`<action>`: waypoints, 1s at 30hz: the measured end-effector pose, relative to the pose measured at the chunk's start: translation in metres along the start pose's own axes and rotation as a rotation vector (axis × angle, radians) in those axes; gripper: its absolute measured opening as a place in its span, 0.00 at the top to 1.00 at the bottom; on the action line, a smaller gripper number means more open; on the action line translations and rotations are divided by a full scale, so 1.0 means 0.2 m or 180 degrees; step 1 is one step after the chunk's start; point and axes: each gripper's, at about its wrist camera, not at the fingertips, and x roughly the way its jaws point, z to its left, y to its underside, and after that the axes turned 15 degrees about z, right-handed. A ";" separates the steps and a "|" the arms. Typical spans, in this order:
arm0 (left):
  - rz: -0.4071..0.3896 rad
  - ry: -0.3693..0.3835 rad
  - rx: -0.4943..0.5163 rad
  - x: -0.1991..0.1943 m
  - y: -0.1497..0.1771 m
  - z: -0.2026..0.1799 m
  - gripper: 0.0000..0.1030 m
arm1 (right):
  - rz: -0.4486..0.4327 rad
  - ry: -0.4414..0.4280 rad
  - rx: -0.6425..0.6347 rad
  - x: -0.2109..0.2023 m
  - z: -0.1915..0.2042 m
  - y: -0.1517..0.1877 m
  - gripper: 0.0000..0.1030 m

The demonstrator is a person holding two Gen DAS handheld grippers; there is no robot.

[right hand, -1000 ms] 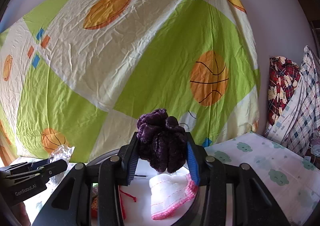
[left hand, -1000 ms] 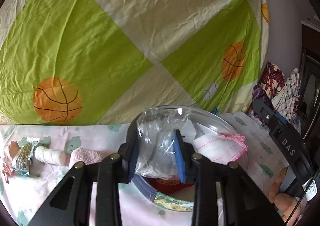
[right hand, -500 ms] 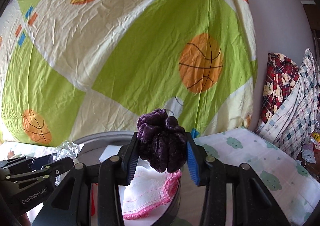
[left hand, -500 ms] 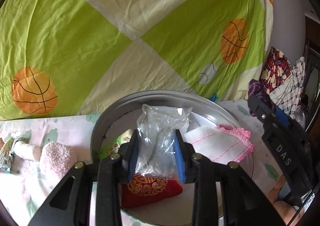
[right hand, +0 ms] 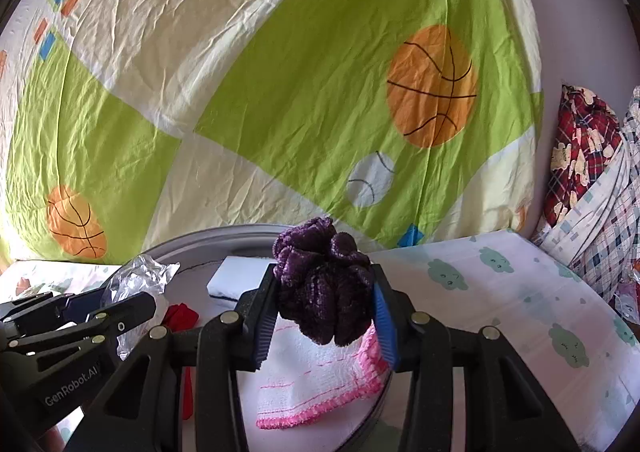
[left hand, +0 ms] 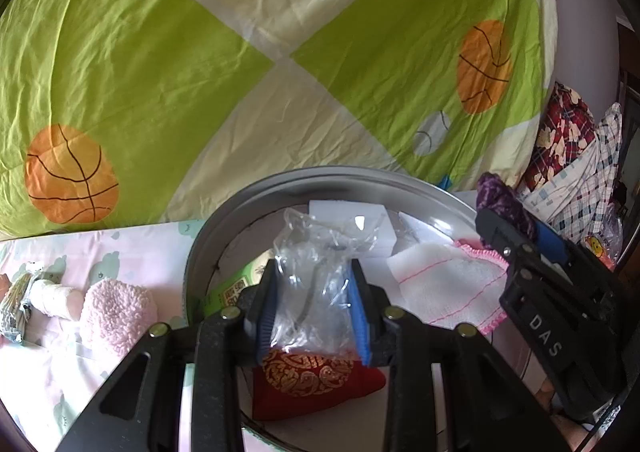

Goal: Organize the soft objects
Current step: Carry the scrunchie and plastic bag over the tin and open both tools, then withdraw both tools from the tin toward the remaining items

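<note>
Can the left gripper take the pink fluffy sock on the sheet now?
Probably not: the left gripper is shut on a clear plastic bag above the metal basin; the pink fluffy sock lies outside it.

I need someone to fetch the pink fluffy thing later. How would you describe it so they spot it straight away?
Find the round grey metal tray on the cloud-print sheet. Just outside its left rim lies the pink fluffy pad, with a white roll on its far side. It alone is pale pink and woolly all over, with no wrapper.
</note>
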 end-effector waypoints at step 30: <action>-0.0618 -0.0775 -0.0544 -0.31 0.21 0.41 0.00 | -0.0760 -0.0231 0.0759 -0.27 -0.12 0.06 0.22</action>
